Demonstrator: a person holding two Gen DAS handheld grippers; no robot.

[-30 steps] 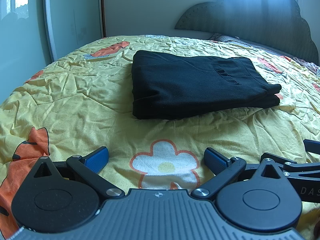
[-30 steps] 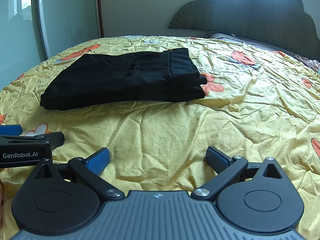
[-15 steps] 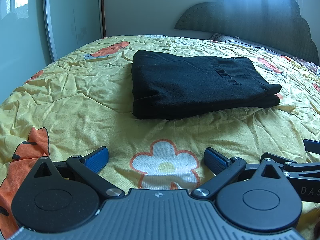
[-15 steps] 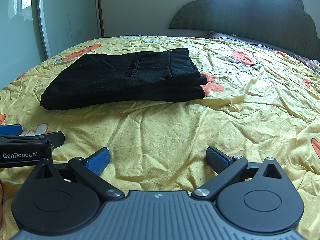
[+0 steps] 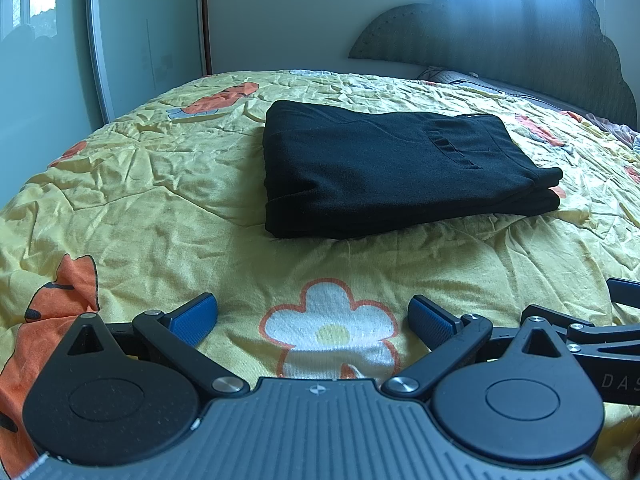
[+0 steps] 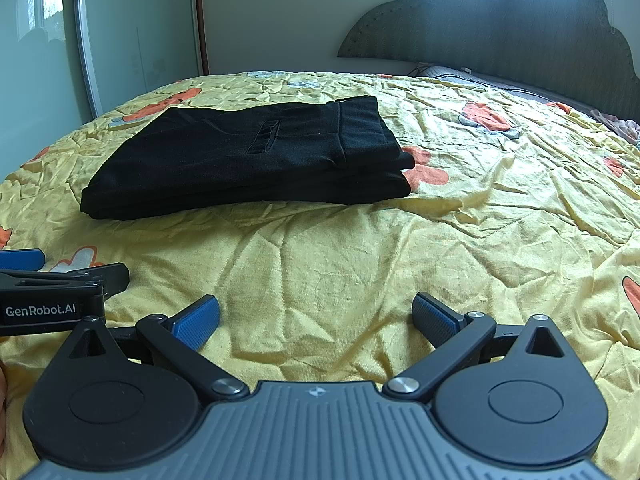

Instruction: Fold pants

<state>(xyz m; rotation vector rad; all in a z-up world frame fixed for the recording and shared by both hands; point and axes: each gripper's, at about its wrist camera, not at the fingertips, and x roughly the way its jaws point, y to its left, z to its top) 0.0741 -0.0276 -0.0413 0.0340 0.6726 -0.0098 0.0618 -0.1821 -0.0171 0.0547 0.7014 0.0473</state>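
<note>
The black pants [image 5: 384, 168] lie folded in a flat rectangular stack on the yellow flowered bedspread [image 5: 160, 200]; they also show in the right wrist view [image 6: 256, 160], left of centre. My left gripper [image 5: 312, 316] is open and empty, resting low over the bedspread well in front of the pants. My right gripper [image 6: 316, 316] is open and empty, also in front of the pants and apart from them. The left gripper's side shows at the left edge of the right wrist view [image 6: 48, 292].
A padded headboard [image 5: 520, 48] stands at the back right. A mirrored wardrobe door [image 5: 48, 60] runs along the left. Pillows [image 6: 460, 74] lie by the headboard. The right gripper's side [image 5: 600, 340] shows at the lower right.
</note>
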